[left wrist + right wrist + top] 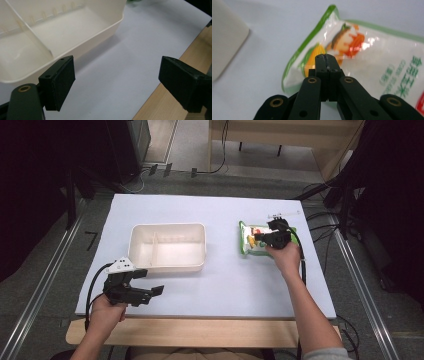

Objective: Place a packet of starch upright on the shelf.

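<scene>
R gripper [325,57] has its jaws pressed together w/ nothing between them, tips over the near-left corner of the snack bag [372,57], which lies flat on the white table [240,280], right of the cream divided tray [167,247]. L gripper [117,80] is wide apart, empty, just beside the tray's near corner at the table's front-left.
</scene>
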Tool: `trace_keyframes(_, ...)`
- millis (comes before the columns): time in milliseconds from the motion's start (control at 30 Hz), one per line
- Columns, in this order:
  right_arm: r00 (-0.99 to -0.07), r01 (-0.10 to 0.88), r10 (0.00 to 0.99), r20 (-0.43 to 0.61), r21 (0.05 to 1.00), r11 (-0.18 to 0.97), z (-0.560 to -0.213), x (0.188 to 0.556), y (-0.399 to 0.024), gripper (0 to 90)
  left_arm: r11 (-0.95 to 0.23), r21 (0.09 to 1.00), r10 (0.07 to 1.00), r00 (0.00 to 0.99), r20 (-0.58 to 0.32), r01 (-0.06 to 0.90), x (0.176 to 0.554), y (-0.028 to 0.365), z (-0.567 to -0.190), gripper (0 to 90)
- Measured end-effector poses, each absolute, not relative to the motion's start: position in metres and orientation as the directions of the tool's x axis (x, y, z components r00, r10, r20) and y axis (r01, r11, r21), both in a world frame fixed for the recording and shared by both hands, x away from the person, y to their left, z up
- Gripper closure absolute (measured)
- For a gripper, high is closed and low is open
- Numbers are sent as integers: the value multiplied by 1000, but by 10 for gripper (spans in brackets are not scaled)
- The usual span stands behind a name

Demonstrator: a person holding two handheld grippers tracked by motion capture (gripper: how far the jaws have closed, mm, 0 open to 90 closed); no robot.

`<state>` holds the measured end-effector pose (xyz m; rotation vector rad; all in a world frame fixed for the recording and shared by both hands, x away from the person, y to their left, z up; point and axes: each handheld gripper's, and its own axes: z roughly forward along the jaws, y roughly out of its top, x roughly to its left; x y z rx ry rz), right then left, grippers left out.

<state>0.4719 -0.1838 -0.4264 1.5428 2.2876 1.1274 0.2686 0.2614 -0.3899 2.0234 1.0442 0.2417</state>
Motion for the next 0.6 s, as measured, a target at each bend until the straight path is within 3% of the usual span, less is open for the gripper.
trace_keyframes(267,-425,751,873,239,631,193,-420,524,-162,900,-307,742,753,629,-194,596,263,264,-392,147)
trace_keyframes(600,-339,822,911,235,545,165,-446,568,-152,900,-284,743,776,600,-193,606,254,274,-393,147)
